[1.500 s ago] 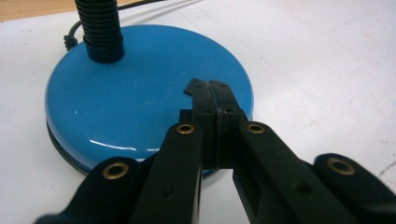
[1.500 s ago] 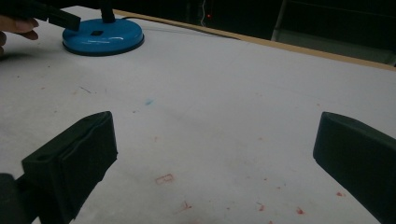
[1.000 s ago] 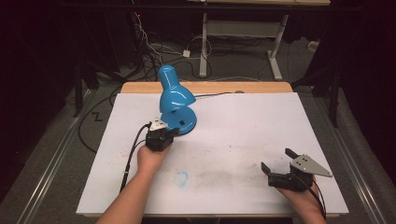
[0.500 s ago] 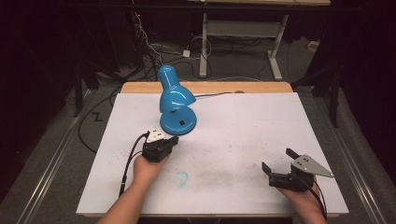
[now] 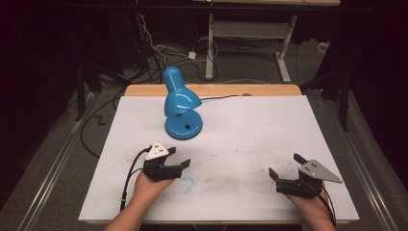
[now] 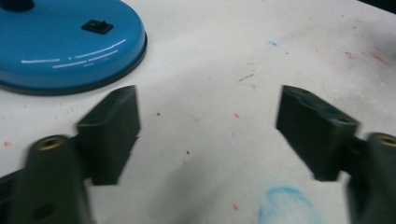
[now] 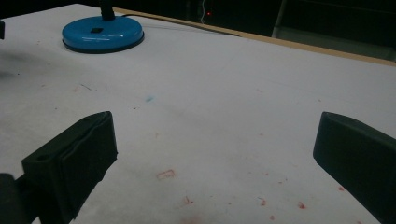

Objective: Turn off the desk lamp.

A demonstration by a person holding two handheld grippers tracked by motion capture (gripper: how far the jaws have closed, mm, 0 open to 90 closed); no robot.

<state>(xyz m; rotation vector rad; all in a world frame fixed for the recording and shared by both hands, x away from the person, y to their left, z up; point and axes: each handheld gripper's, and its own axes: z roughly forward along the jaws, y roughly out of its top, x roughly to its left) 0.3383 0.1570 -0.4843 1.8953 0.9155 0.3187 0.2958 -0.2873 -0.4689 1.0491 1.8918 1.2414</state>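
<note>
Resting lower frame, left gripper [image 5: 180,160] and right gripper [image 5: 285,169] are spread, empty; blue lamp [image 5: 180,104] stands upright, untouched, upper centre-left.

The lamp [image 6: 65,42] is cropped to its base; its shade hidden.

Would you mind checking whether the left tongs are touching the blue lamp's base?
Apart. In the left gripper view, bare white table shows between the left tongs and the lamp base; the high view shows the same gap.
</note>
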